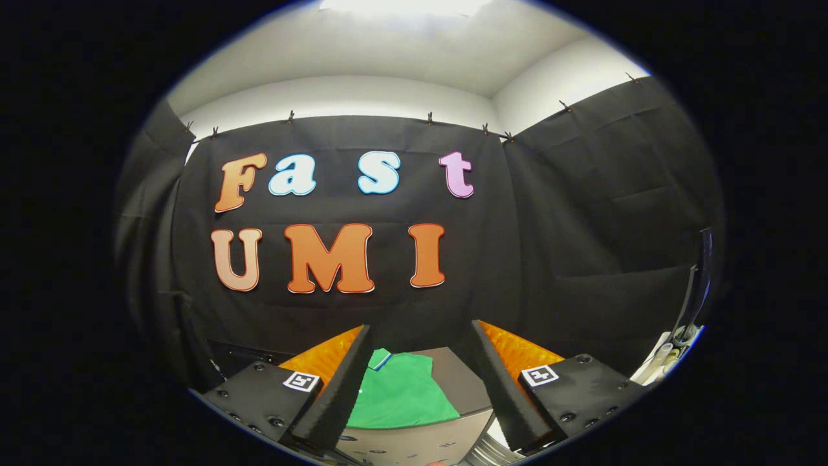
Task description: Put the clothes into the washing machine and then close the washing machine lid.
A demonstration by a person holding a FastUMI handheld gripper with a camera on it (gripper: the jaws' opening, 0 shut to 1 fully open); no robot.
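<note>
Shirt spot: the green polo shirt (401, 393) is lying flat on the grey top of the washing machine (460, 382), pretty much between the two fingers of the hand-held gripper (420, 336) and a bit below their tips. Its collar end with the white and blue trim points away toward the black wall.

Gripper state: spread wide open, nothing in it. Neither finger looks like it's touching the shirt, they just frame it on either side.

Count: one shirt, one washing machine, one gripper with two fingers (343, 388), and a square black-and-white marker tag (302, 380) on each finger base, so two tags.

Machine: only the grey top panel and a strip of its front edge can be seen below the shirt; can't tell from here whether the lid is open or closed.

Other stuff: a black upright frame (695, 285) off to the right of the washing machine, with some pale objects (666, 359) at its foot, too small to make out.

In the way: nothing lies between the fingers and the shirt.
</note>
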